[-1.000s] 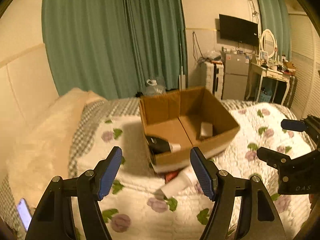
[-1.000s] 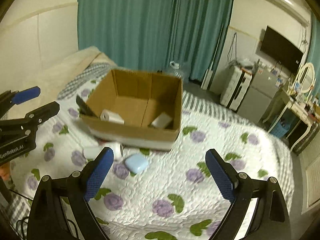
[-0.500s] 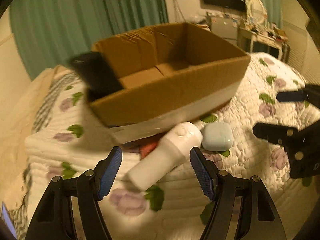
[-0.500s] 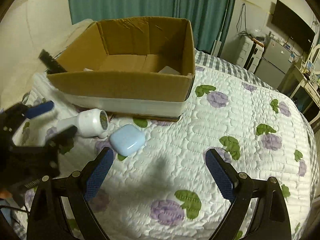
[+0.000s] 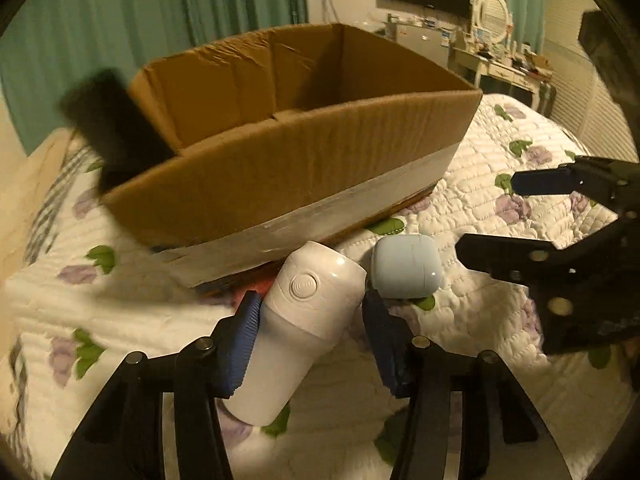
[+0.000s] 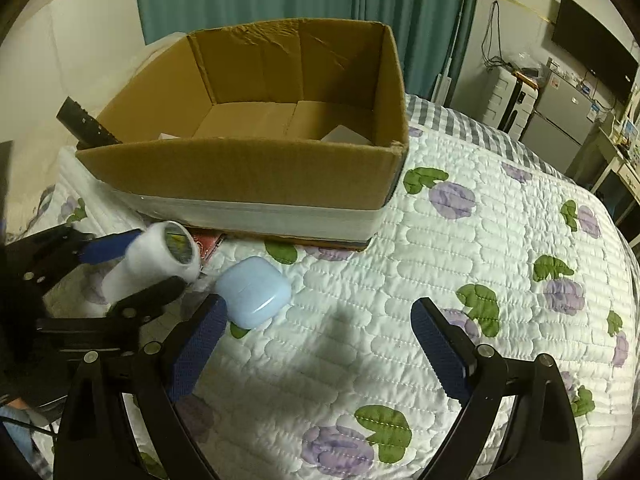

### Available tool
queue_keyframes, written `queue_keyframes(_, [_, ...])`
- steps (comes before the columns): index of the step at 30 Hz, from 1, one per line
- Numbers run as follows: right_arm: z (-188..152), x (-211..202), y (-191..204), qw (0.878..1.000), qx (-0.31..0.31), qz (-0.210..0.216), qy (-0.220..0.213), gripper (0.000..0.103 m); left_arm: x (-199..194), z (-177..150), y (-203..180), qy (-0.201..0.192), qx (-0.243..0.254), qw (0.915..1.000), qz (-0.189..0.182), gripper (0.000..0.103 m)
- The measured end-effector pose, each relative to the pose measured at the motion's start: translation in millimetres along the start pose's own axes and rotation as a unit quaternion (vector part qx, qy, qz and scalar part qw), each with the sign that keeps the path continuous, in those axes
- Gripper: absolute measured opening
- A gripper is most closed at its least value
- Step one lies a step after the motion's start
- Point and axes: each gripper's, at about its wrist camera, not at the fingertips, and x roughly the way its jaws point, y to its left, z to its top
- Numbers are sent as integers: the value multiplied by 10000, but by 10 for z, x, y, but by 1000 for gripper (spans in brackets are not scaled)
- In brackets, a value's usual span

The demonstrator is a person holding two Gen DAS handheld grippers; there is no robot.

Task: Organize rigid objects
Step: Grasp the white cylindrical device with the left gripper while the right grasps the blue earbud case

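Note:
A white cylindrical device (image 5: 304,320) with a round button lies on the floral quilt in front of the cardboard box (image 5: 280,184). My left gripper (image 5: 310,320) is shut on it, a pad on each side; it shows in the right wrist view too (image 6: 152,264). A pale blue rounded case (image 5: 406,266) lies just right of it, also in the right wrist view (image 6: 254,292). My right gripper (image 6: 316,334) is open and empty, its left finger beside the blue case. A black remote (image 6: 86,124) leans out of the box's left corner.
A red flat item (image 6: 204,246) pokes out from under the box. Small white items (image 6: 346,135) lie inside the box. Green curtains, a fridge, a TV and a dresser stand beyond the bed. The quilt (image 6: 460,280) stretches to the right.
My left gripper moved forward and down onto the white device and closed on it. My right gripper came closer to the blue case and lower over the quilt.

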Motion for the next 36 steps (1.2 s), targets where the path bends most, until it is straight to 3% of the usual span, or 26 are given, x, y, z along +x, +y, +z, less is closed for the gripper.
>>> queue_keyframes(7, [36,88,172,9995,-307,41,94,94,-360,-86,274,-41,-543,9972,509,52])
queue_keyframes(13, [43,370,287,9977,-438,167,492,94,-303,-77,355,168,-761,9938,795,52])
queue_keyframes(19, [108,520,430,9965,-632,158,522,93,-199,-62,355,215,-796,9921,942,52])
queue_keyframes(20, [122,567,446,9962,-654,171,557,92,-191,-55,375,220,-832,9919,936,52])
queue_keyframes(24, [114,729,464,9948,-660,151,761,71,-217,-56,401,193,-866,9920,895,52])
queue_keyframes(26, [111,653,468,9956,-662,192,635,58,-253,-61,398,161,-854,9924,871,52])
queue_keyframes(36, [125,-109,522,9980,-623,84,47,58,-725,16,370,-213,-909,9930,722,52])
